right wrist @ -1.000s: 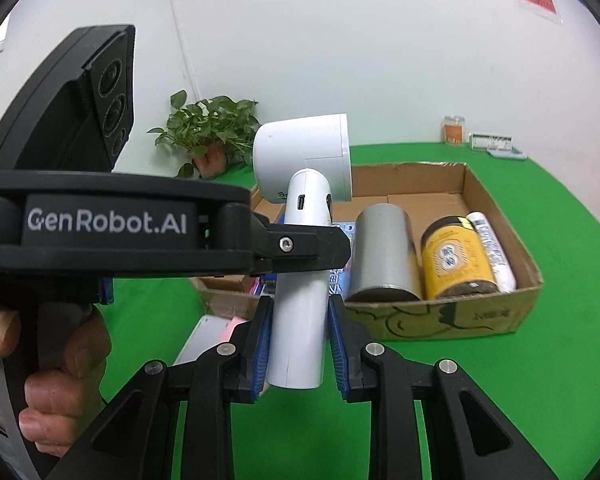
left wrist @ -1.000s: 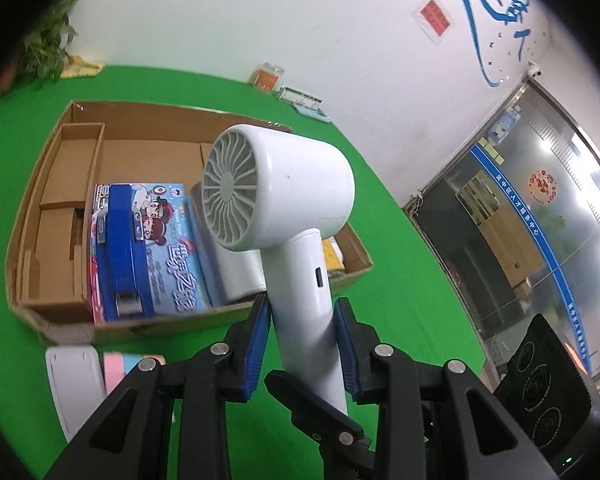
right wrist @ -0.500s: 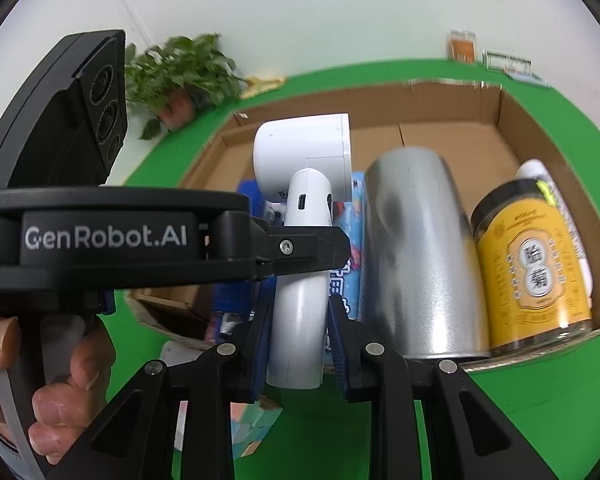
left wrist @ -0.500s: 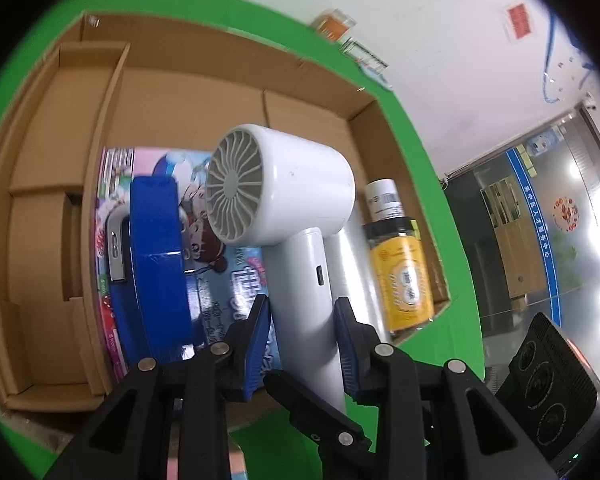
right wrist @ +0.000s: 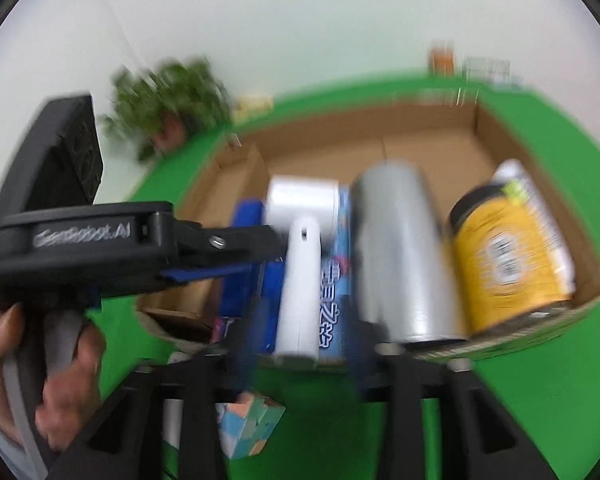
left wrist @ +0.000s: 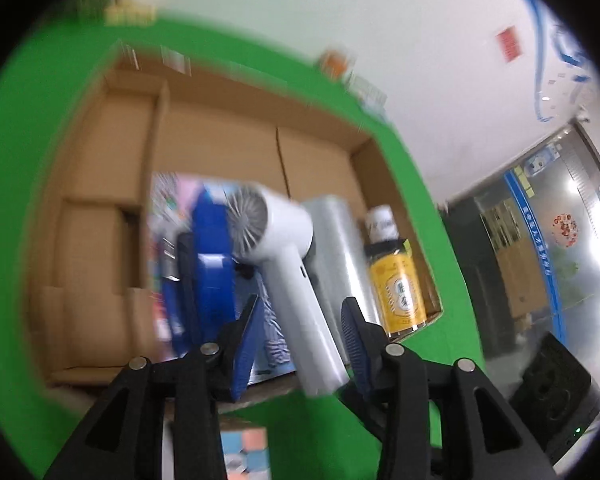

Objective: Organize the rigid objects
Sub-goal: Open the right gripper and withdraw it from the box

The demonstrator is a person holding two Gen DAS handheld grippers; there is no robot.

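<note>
Both claws are letting go at once. Left gripper (left wrist: 300,340) has its blue pads spreading, and the white hair dryer (left wrist: 290,264) lies tilted between them with daylight on either side of the handle; the pads no longer press on it. Right gripper (right wrist: 300,364) is opening too, its jaws wide of the same handle (right wrist: 300,288), though motion blur smears its fingers. A hand (right wrist: 48,364) holds the left tool's grip at the lower left of the right wrist view.

The dryer sits over the near part of the cardboard box (left wrist: 220,148), head toward the middle, butt end reaching out past the front rim. It rests on a flat colourful printed box (right wrist: 334,280), beside a blue item (left wrist: 214,264) on its left. To its right lies a silver cylinder (right wrist: 400,256), then a yellow-labelled jar (right wrist: 508,256), then a white tube (left wrist: 382,222) against the right wall.

Free room: the far half of the box floor is bare cardboard, and the left compartments behind the divider (left wrist: 152,152) are unfilled. Outside the front rim, on the green cloth (left wrist: 60,120), a multicoloured cube (right wrist: 248,428) sits just below the grippers.
</note>
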